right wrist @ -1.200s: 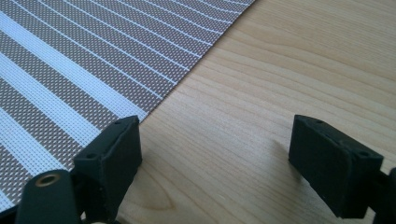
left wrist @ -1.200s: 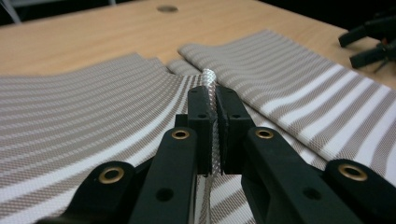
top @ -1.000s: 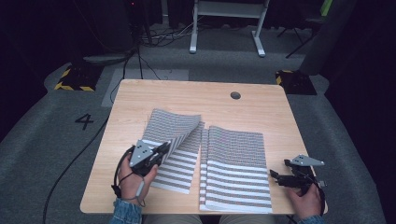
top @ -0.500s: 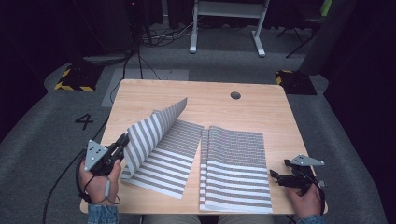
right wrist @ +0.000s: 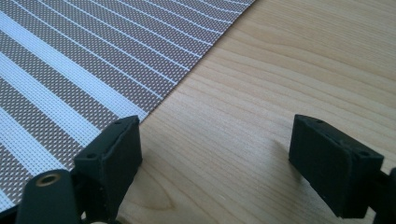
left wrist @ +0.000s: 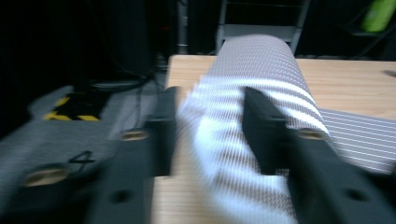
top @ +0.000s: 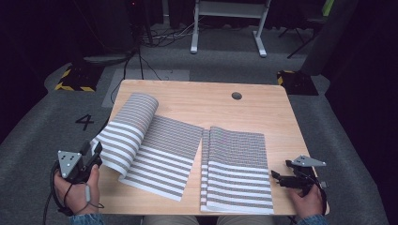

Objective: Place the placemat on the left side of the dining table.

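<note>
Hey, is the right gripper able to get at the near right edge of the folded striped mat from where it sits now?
Probably yes. The right gripper rests on bare table just beside the folded striped mat, jaws open, with nothing between them and the mat's edge.

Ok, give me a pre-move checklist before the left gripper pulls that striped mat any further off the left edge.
1. Left gripper has the left striped mat between its jaws: cannot tell; the left gripper view is blurred, with mat between jaws that stand apart.
2. Mat lying flat: not ok; its left part arches up in a curl.
3. Mat fully on the table: not ok; its left edge overhangs the left side.
4. Right gripper clear of the right striped mat: ok; jaws open, over bare wood beside the mat's edge.
5. The two mats apart: cannot tell; their inner edges meet or overlap.
</note>
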Action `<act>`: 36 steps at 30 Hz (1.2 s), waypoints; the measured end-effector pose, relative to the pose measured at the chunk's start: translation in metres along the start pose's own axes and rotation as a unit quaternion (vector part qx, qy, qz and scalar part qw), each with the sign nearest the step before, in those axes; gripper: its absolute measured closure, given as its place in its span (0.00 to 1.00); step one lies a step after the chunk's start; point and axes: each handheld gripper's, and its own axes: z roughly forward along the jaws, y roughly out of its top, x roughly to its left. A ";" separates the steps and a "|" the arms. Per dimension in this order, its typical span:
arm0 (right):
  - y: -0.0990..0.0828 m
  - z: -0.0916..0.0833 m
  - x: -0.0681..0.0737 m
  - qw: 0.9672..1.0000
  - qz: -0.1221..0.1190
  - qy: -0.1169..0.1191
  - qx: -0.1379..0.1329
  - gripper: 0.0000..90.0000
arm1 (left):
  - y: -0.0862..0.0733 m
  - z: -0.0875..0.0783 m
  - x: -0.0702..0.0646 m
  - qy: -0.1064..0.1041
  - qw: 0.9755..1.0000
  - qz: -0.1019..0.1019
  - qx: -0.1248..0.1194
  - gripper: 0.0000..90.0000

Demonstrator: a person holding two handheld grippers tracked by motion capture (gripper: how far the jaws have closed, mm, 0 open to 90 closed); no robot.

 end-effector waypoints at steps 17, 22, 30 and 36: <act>0.000 0.000 0.000 1.000 -0.001 0.000 0.000 0.19 | -0.031 0.047 -0.107 -0.200 0.963 0.067 0.165 0.36; 0.000 0.000 0.000 1.000 -0.001 0.000 0.000 0.19 | -0.042 0.050 -0.127 -0.224 0.950 0.093 0.197 0.34; 0.000 0.000 0.001 1.000 0.002 0.003 0.001 0.18 | -0.058 0.051 -0.151 -0.205 0.928 0.163 0.265 0.27; 0.001 0.000 0.001 1.000 -0.003 0.007 0.001 0.18 | -0.062 0.053 -0.150 -0.213 0.930 0.147 0.262 0.26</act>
